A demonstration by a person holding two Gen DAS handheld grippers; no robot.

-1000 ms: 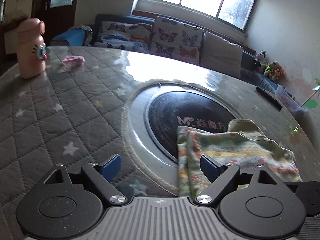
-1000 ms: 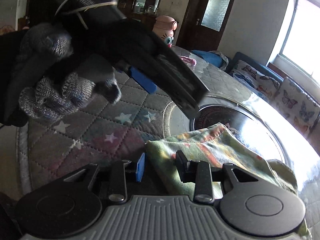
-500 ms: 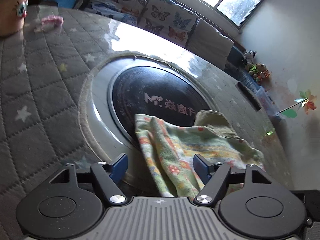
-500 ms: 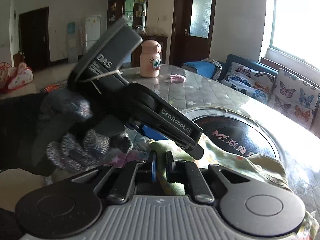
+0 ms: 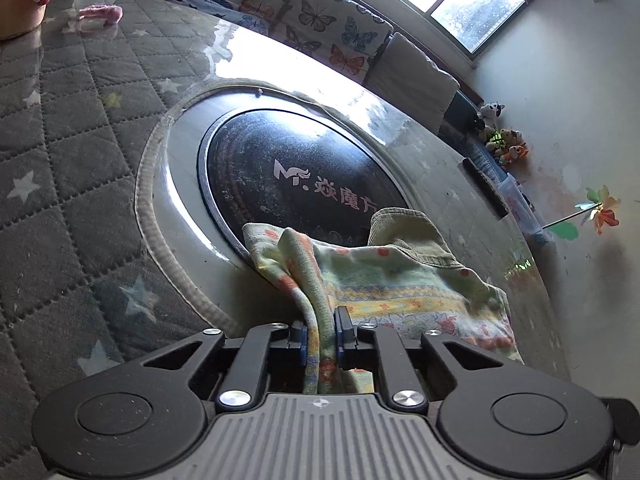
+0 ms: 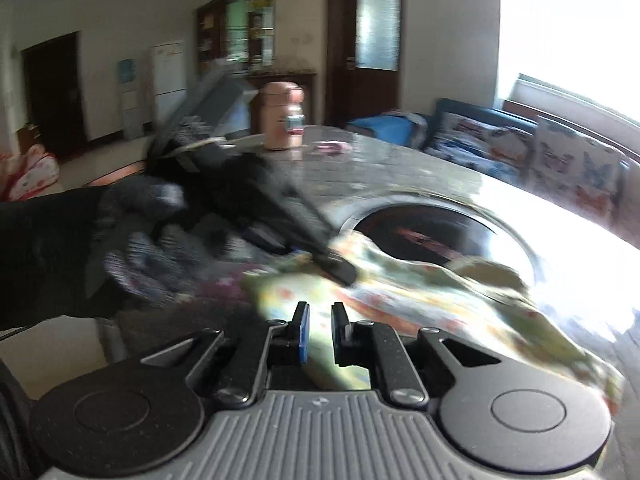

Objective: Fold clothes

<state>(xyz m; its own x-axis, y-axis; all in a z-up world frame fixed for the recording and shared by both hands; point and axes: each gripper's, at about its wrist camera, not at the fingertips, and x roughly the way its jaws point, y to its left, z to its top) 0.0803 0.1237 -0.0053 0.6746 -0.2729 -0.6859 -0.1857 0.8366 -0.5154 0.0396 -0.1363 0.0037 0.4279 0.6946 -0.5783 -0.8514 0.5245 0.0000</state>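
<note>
Left tool (image 5: 320, 334): pads closed on a bunched edge of the cloth (image 5: 384, 280), fabric pinched between them & trailing back under the tool body. Prob. held here so the edge can be lifted and carried over for a fold.
Right tool (image 6: 319, 332): pads close together w/ pale fabric showing in the narrow gap; view is motion-blurred, so looks like it grips the same cloth's near edge but not 100% sure. Two pinch pts on one edge = keeps the edge straight when it goes over.
Left hand (image 6: 148, 248): gloved, seen from right wrist view, wrapped round the left tool's handle, coming in from the left.
Cloth: small flowery garment, yellow-green w/ orange print, half folded and rumpled; lies on the counter (image 5: 80, 184), partly over the rim of the dark round plate (image 5: 288, 176) set in the middle. Ribbed olive hem at far side.
Counter cover: grey quilted pad w/ stars, cut out round the plate.
Further out: pink bottle (image 6: 284, 116) and a small pink item (image 5: 98, 14) at far edge, well apart from the cloth. Sofa w/ butterfly cushions (image 5: 332, 28) behind.
Step (judgmt): grasp done, lift-and-fold next; fold not finished.
Risk: thin fabric could slip from the pads if pulled unevenly.
</note>
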